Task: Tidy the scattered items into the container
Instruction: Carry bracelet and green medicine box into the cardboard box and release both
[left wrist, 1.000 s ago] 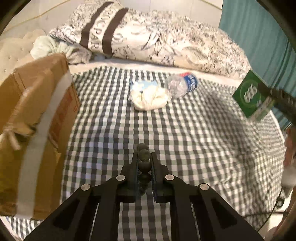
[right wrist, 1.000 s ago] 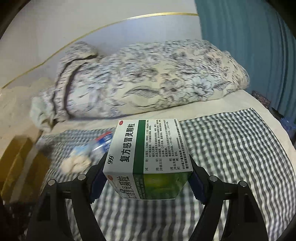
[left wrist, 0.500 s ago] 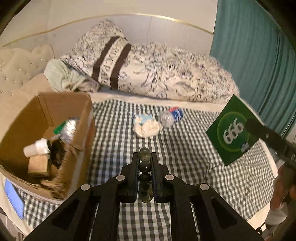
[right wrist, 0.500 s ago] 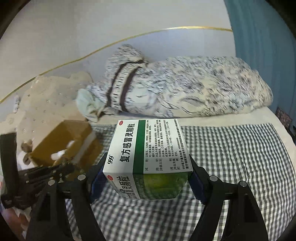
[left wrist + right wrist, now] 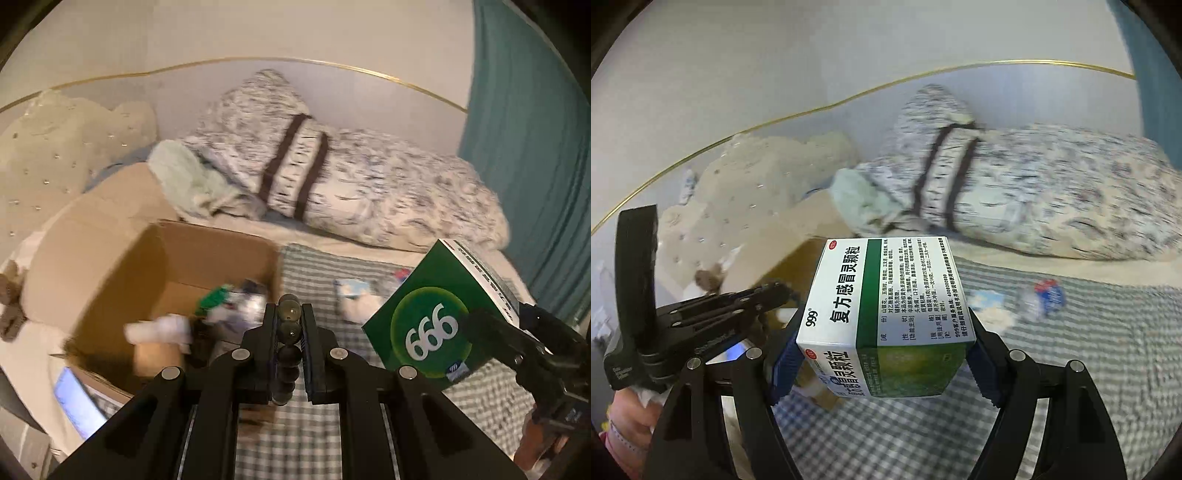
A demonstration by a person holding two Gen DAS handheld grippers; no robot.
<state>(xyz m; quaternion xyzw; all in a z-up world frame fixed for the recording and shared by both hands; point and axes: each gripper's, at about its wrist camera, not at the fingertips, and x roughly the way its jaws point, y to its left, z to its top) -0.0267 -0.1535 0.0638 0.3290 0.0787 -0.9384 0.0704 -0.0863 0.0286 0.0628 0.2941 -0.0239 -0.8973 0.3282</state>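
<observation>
box point(image 5: 207, 273): cardboard, open top, sitting at the left on the bed point(image 5: 491, 406), already got a few bits in it, too blurry to name them

left hand-held gripper point(image 5: 289, 325): clamped shut on a string of dark beads point(image 5: 288, 334), hanging above the box's near right corner

rag point(image 5: 360, 306): whitish lump lying out on the checked cover, right of the box

bottle point(image 5: 1043, 295): clear plastic, on its side just past the rag, also not tidied yet

carton point(image 5: 886, 314): green and white medicine pack, squeezed between the blue pads of the right hand-held gripper point(image 5: 882, 354), up in the air right of the box and not over it yet

what could go wrong: the two hand-held grippers are close and both seem headed for the same opening, so I'd guess they could bump. Let go early and the carton clips the box wall and lands back on the bed. The beads could hang up on the rim too.
</observation>
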